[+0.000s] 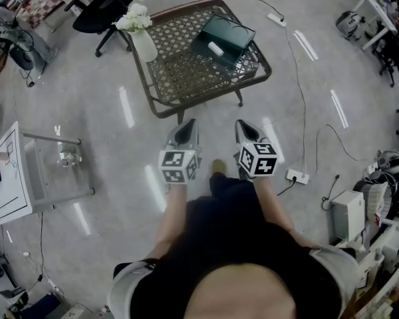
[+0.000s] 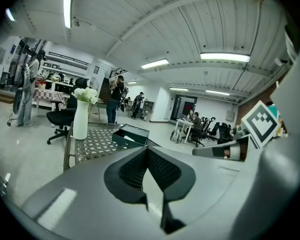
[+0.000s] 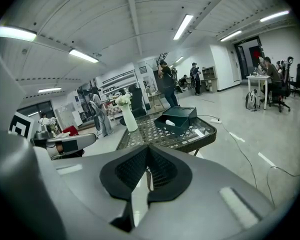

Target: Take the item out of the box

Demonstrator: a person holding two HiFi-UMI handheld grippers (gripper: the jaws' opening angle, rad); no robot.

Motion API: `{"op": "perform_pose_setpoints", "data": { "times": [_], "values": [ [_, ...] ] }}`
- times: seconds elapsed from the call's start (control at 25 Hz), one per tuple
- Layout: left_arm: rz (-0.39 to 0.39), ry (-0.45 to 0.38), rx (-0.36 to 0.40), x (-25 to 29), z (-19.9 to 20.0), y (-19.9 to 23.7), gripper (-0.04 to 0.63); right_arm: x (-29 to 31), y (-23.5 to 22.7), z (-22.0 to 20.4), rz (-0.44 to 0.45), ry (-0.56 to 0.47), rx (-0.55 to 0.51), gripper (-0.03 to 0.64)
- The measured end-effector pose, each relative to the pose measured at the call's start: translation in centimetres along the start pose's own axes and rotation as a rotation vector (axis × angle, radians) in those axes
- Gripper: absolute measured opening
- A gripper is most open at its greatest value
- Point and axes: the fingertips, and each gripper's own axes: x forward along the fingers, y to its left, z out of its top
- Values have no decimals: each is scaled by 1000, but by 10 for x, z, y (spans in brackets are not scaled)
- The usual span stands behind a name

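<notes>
Gripper views only: people (image 3: 166,86) beyond table (image 3: 200,140). Left claw (image 1: 190,123), right claw (image 1: 241,123) shut empty, side by side, tilted down.

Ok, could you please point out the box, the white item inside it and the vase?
box (image 1: 234,34), head view, bare dark interior.
white item (image 1: 216,48), head view, its middle.
vase (image 1: 145,46), head view, its white body.
</notes>
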Motion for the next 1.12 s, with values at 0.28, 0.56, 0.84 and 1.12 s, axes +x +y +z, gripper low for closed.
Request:
{"op": "perform_pose_setpoints", "data": {
  "times": [0.28, 0.56, 0.84, 1.12],
  "values": [
    [22, -11, 0, 27, 11, 4, 11, 21, -17, 18, 19, 0, -10, 0],
    [49, -18, 1, 54, 21, 9, 11, 42, -33, 34, 47, 7, -17, 0],
    [76, -22, -5, 72, 21, 10, 11, 58, -44, 43, 79, 12, -21, 0],
    [84, -20, 3, 75, 22, 7, 11, 62, -45, 50, 104, 1, -15, 0]
  ]
}}
